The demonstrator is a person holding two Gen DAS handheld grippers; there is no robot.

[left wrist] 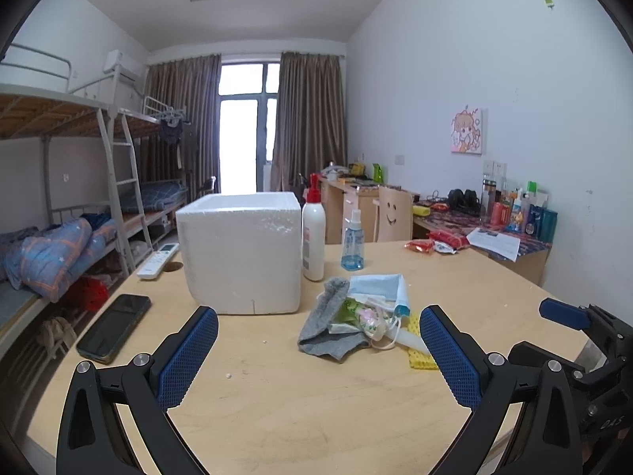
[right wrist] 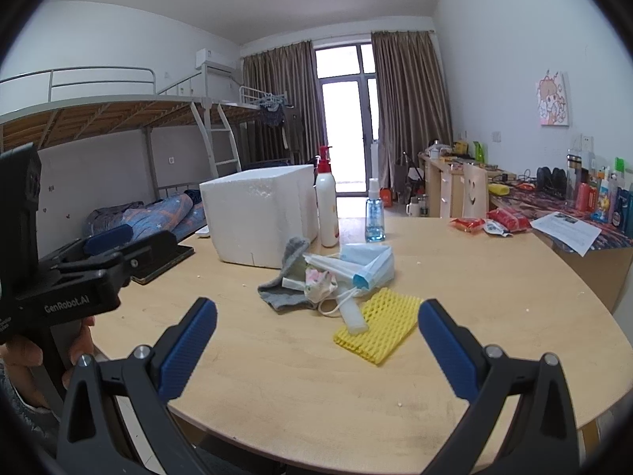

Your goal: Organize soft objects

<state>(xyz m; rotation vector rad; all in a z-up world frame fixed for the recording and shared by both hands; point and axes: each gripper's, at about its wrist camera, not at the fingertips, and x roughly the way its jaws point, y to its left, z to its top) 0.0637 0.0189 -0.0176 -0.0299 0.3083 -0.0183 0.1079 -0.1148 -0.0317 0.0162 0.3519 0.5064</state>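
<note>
A pile of soft things lies mid-table: a grey sock [left wrist: 328, 324] [right wrist: 283, 283], blue face masks [left wrist: 379, 287] [right wrist: 366, 263], a floral mask [right wrist: 320, 283], a white tube [right wrist: 352, 314] and a yellow foam net [right wrist: 378, 324] [left wrist: 419, 358]. A white foam box [left wrist: 241, 251] [right wrist: 259, 217] stands behind the pile, to its left. My left gripper [left wrist: 318, 350] is open and empty, short of the pile. My right gripper [right wrist: 316, 342] is open and empty, just short of the net; it also shows at the right edge of the left wrist view [left wrist: 569, 316].
A white lotion bottle [left wrist: 313, 237] and a blue spray bottle [left wrist: 352, 245] stand beside the box. A phone [left wrist: 114, 326] and a remote [left wrist: 158, 261] lie at the table's left. Red snack packets [left wrist: 435, 243] lie far right. Bunk beds stand left, a cluttered desk right.
</note>
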